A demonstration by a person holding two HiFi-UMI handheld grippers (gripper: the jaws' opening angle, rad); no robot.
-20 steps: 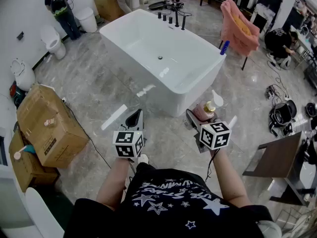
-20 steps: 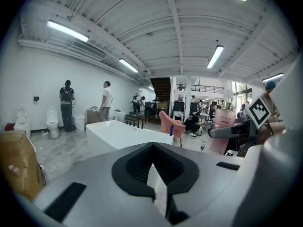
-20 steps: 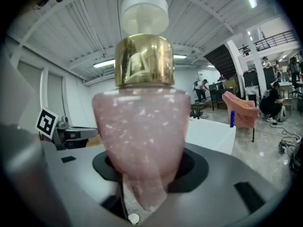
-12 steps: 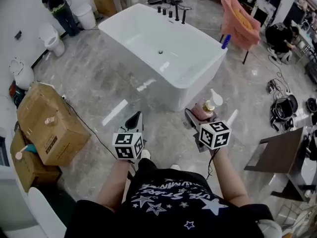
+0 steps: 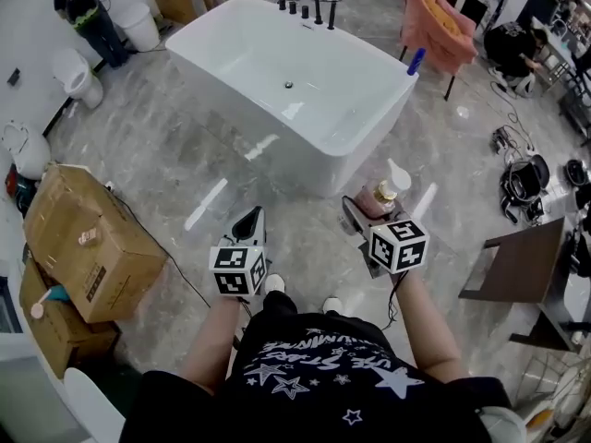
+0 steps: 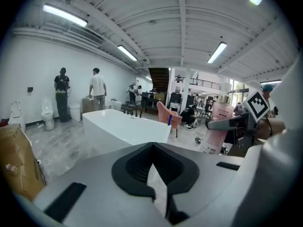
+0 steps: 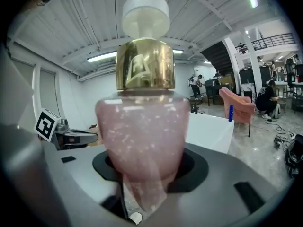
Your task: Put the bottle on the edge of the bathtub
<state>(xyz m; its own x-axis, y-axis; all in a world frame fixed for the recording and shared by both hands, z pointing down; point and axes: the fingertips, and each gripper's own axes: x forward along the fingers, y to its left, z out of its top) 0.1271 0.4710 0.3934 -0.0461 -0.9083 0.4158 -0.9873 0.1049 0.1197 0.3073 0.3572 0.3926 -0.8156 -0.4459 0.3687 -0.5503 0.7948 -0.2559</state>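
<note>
A pink bottle [image 5: 379,199] with a gold collar and a white pump top is upright between the jaws of my right gripper [image 5: 365,215], which is shut on its body. It fills the right gripper view, where the bottle [image 7: 142,126] stands in the black pads. My left gripper [image 5: 249,221] is level with it to the left, shut and holding nothing. The white bathtub [image 5: 374,118] stands on the floor ahead of both grippers, its near corner a short way beyond the bottle. The left gripper view shows the bathtub [image 6: 123,129] and the held bottle [image 6: 215,131] at its right.
Cardboard boxes [image 5: 88,238] sit at the left and a toilet [image 5: 72,72] by the left wall. Black taps [image 5: 314,12] stand at the tub's far end, a blue object [image 5: 416,60] on its right corner. A pink chair [image 5: 434,21], a dark table [image 5: 517,266], floor cables and people are around.
The bathtub sits lower and nearer in the head view: I have moved toward it. Both grippers keep their places in front of me, the bottle still held.
</note>
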